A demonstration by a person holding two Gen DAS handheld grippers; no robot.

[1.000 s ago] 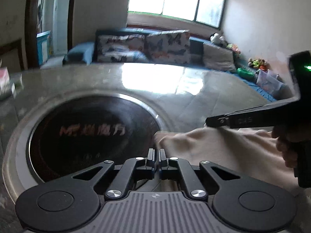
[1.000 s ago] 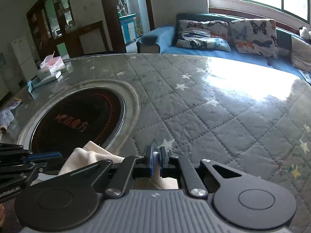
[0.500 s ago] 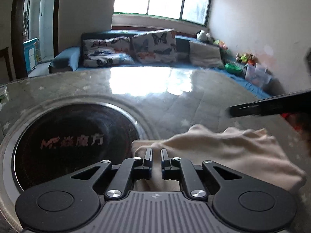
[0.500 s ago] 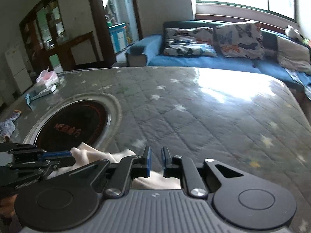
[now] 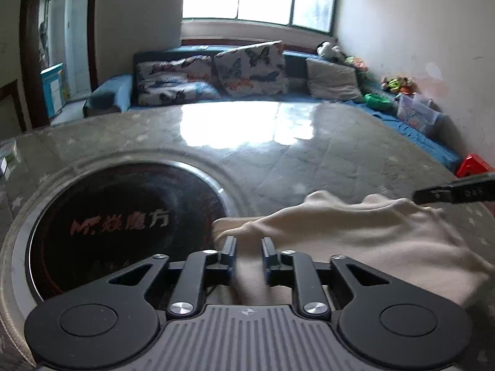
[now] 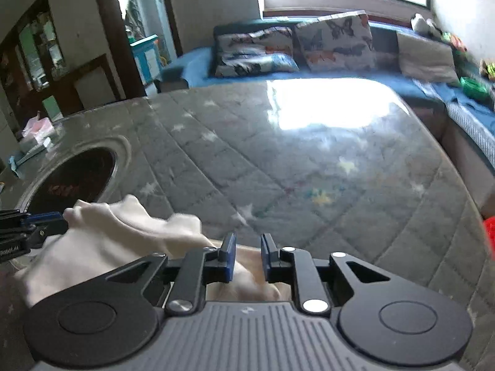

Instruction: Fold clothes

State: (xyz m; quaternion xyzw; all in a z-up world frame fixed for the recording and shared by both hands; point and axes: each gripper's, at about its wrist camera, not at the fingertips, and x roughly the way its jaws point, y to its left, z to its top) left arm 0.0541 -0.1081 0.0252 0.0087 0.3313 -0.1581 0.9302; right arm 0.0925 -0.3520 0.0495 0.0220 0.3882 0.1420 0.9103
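A living room with a blue sofa [image 5: 216, 92] under a bright window; in front of it a quilted, glass-topped table [image 6: 309, 160] with a round black hob [image 5: 117, 225] set into it.

The left claw [image 5: 249, 253] stands part open, its blue pads apart, with a cream cloth [image 5: 355, 241] lying between and under them; whether the pads touch it cannot be told. The right claw [image 6: 247, 256] is likewise part open over the same cloth [image 6: 108, 241], gripping nothing that shows.

Taking the hob as landmark: the cloth lies bunched just beside its right rim, one corner lapping onto the black disc. Its long axis runs from the hob away to the right, across both claws. The left claw sits at the hob end, the right at the far end.

The left view shows the corner on the hob and the right claw's tip above the far edge. The right view alone shows the raised fold beside the left claw's tip.
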